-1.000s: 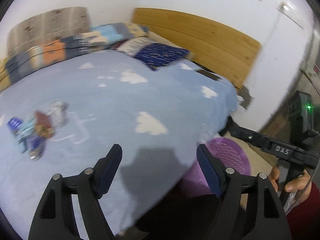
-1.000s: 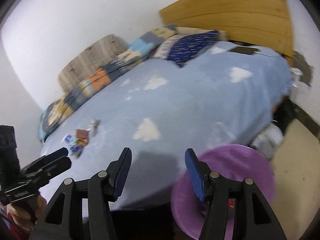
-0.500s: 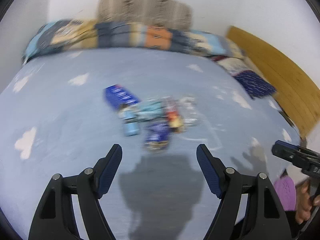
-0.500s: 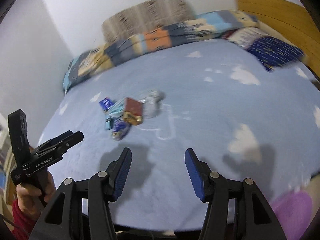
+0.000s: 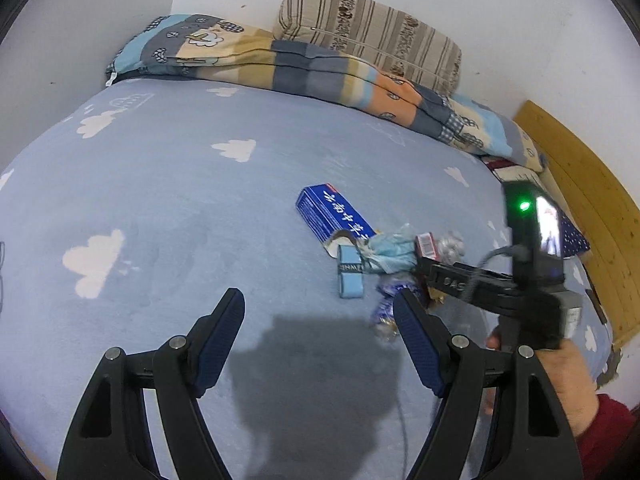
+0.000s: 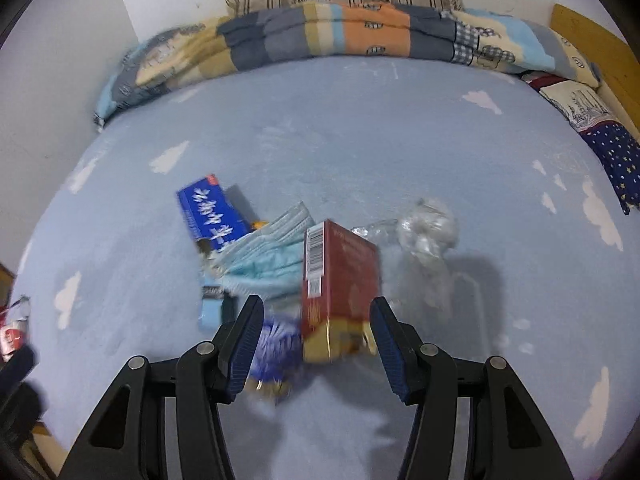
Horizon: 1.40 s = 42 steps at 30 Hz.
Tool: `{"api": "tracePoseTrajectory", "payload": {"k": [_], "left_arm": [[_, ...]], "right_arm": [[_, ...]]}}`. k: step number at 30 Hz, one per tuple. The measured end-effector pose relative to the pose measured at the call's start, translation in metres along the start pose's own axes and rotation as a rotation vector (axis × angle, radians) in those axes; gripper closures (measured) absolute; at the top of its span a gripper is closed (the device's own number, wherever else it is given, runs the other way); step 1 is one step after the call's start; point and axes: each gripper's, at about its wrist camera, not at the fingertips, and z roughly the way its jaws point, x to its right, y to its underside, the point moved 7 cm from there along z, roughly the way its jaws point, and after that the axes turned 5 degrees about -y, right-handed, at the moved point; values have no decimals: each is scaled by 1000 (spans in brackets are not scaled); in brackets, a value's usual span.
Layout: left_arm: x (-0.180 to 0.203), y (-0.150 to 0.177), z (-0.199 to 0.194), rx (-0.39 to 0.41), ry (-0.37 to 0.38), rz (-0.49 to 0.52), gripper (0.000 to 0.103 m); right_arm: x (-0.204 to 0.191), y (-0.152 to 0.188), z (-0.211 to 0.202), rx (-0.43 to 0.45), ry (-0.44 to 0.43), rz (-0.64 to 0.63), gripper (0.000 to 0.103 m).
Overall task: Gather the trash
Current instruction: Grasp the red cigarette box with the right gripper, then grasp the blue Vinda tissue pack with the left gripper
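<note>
A small pile of trash lies on the blue cloud-print bed sheet (image 5: 180,200): a blue carton (image 5: 334,216), a pale blue face mask (image 6: 268,256), a red box (image 6: 340,280), a small light-blue box (image 5: 350,272), a blue wrapper (image 6: 276,344) and crumpled clear plastic (image 6: 424,228). My right gripper (image 6: 316,336) is down over the pile. Its jaws are closing, with the red box and the blue wrapper between them, and the left pad stands apart from the box. My left gripper (image 5: 318,320) hangs open and empty to the left of the pile.
A folded patchwork quilt (image 5: 320,68) and a striped pillow (image 5: 372,28) line the wall behind the bed. A wooden headboard (image 5: 592,200) and a starred pillow (image 6: 616,156) are on the right. A hand (image 5: 560,372) holds the right gripper.
Both views have swung from the bed's edge and a purple bin to the trash pile. The right gripper has come down over the pile, with the red box now between its jaws.
</note>
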Motion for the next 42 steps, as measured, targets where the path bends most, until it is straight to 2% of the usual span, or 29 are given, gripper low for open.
{"api": "tracePoseTrajectory", "payload": {"k": [1, 2, 3, 5, 8, 11, 14, 20, 25, 26, 27, 28, 29, 31, 34, 38, 42], "left_arm": [[-1, 0, 1, -1, 1, -3, 27], [0, 0, 1, -3, 1, -8, 27], [1, 0, 3, -5, 2, -5, 27], [7, 1, 6, -13, 14, 6, 27], [20, 3, 15, -34, 45, 27, 27], [47, 15, 33, -95, 93, 82, 27], [77, 29, 56, -151, 104, 167, 27], [116, 43, 102, -166, 31, 294, 27], [134, 45, 132, -172, -27, 332, 27], [136, 46, 140, -171, -59, 344, 31], [137, 47, 145, -178, -65, 348, 43], [137, 50, 150, -191, -64, 348, 59], [134, 52, 155, -210, -72, 345, 60], [133, 53, 154, -198, -69, 337, 61], [132, 53, 142, -189, -57, 303, 69], [128, 56, 112, -161, -20, 249, 69], [131, 54, 68, -99, 0, 270, 69]], "right_arm": [[1, -3, 5, -4, 33, -7, 51], [4, -5, 10, -6, 52, -12, 60], [8, -5, 15, -15, 60, -11, 77], [23, -4, 16, -21, 69, 24, 78], [46, 3, -3, 15, 9, 103, 79], [60, 12, -25, 42, -48, 158, 79], [72, 23, -57, 74, -105, 199, 79], [86, 47, -124, 168, -221, 278, 79], [96, 67, -137, 193, -295, 347, 79], [97, 67, -135, 190, -297, 347, 79], [99, 68, -133, 188, -296, 348, 79], [99, 68, -132, 187, -297, 351, 79], [100, 67, -131, 186, -301, 354, 79], [101, 67, -130, 187, -298, 350, 79], [99, 69, -128, 181, -289, 333, 79], [94, 67, -131, 194, -283, 311, 79], [85, 69, -136, 209, -279, 283, 79]]}}
